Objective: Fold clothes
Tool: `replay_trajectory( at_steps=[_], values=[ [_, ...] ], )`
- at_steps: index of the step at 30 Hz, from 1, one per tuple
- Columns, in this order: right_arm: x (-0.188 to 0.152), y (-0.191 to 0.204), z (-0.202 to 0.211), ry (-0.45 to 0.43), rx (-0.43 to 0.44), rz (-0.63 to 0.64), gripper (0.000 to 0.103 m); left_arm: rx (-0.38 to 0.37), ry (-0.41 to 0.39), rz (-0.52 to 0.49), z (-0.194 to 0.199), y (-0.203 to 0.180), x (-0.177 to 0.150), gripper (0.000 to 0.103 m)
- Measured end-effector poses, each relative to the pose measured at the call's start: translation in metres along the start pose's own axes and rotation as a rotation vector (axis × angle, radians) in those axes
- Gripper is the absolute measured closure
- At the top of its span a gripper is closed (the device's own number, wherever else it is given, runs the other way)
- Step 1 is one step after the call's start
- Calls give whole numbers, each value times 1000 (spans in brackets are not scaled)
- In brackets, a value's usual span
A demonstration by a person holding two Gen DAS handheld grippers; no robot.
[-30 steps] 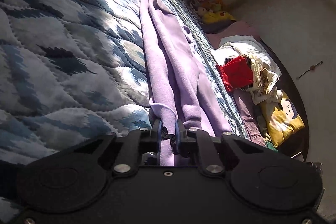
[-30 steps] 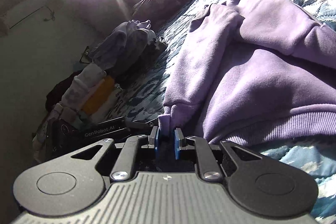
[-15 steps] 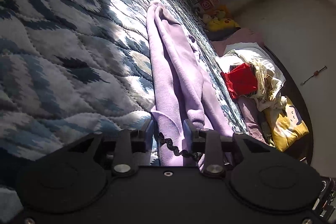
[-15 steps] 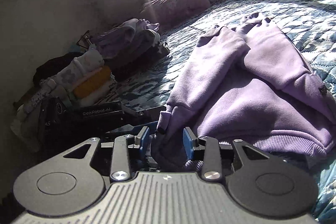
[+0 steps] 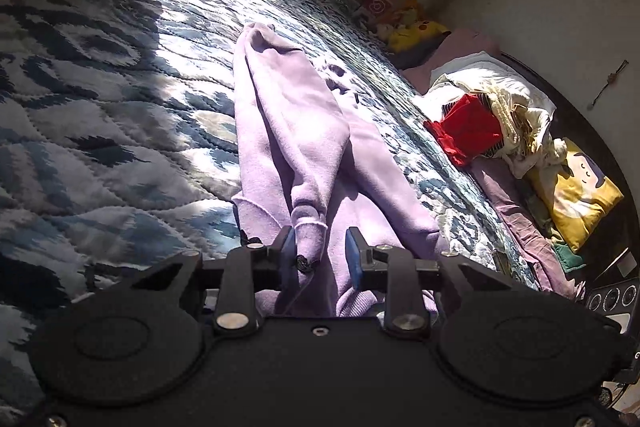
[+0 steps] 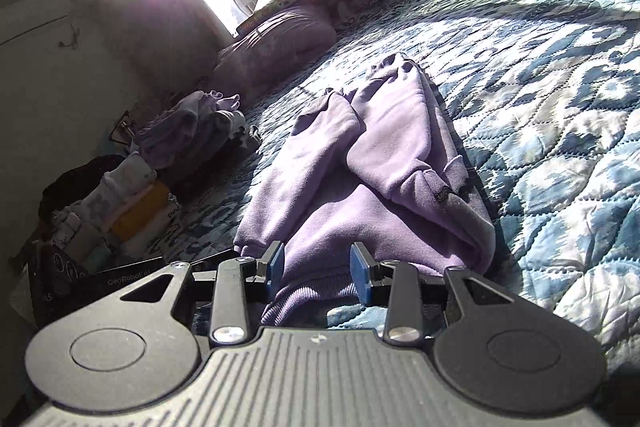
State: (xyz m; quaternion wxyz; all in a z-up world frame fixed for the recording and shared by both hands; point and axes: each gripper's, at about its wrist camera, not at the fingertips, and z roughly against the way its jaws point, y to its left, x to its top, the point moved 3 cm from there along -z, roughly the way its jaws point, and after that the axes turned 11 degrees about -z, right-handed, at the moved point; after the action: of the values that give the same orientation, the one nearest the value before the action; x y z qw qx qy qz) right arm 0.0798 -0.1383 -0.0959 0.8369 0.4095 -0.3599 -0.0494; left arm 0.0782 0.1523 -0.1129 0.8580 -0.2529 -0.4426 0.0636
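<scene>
A lilac sweatshirt [image 5: 296, 131] lies folded lengthwise on the blue patterned quilt [image 5: 100, 115]. In the left wrist view my left gripper [image 5: 320, 251] is open, and a sleeve cuff [image 5: 308, 239] lies loose between its blue pads. The right wrist view shows the same sweatshirt [image 6: 372, 179] with its sleeves laid over the body. My right gripper [image 6: 318, 267] stands open just above the ribbed hem [image 6: 312, 295], gripping nothing.
A heap of clothes with a red piece [image 5: 468, 131] and a yellow cushion [image 5: 580, 195] lies beyond the bed's right edge. A stack of folded clothes [image 6: 132, 195] and a lilac pillow [image 6: 276, 43] sit to the left in the right wrist view.
Both grippers were shut on the sweatshirt a second ago; each has opened, let go of the cloth and drawn back a little. The sweatshirt now rests on the quilt.
</scene>
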Motion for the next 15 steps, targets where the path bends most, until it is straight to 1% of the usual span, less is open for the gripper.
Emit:
replay_trajectory(
  at_steps=[1,2,4,5,6,9,11,12,14,15],
  values=[
    [2,-4,4,-8,-3,-6,65,7,-4,49,-3,6,-2,93],
    [3,-8,9,-17,-7,-12,65,7,-20,124,-3,16,-6,94],
    [6,-18,18,-35,-16,-26,65,8,-53,241,1,32,-13,94],
    [8,-23,22,-44,-23,-34,65,2,-65,292,2,37,-17,94],
    [8,-26,23,-49,-28,-39,64,5,-68,322,2,39,-20,94],
    [11,-36,24,-72,-62,-35,64,42,-57,313,0,35,-22,92],
    [13,-36,24,-92,-78,-13,65,48,-58,343,1,37,-23,90],
    [14,-35,25,-102,-75,7,66,47,-58,338,2,36,-22,90],
    [18,-28,27,-125,-82,72,79,41,-50,319,5,34,-19,89],
    [21,-26,27,-131,-86,92,79,29,-45,313,9,31,-15,89]
  ],
)
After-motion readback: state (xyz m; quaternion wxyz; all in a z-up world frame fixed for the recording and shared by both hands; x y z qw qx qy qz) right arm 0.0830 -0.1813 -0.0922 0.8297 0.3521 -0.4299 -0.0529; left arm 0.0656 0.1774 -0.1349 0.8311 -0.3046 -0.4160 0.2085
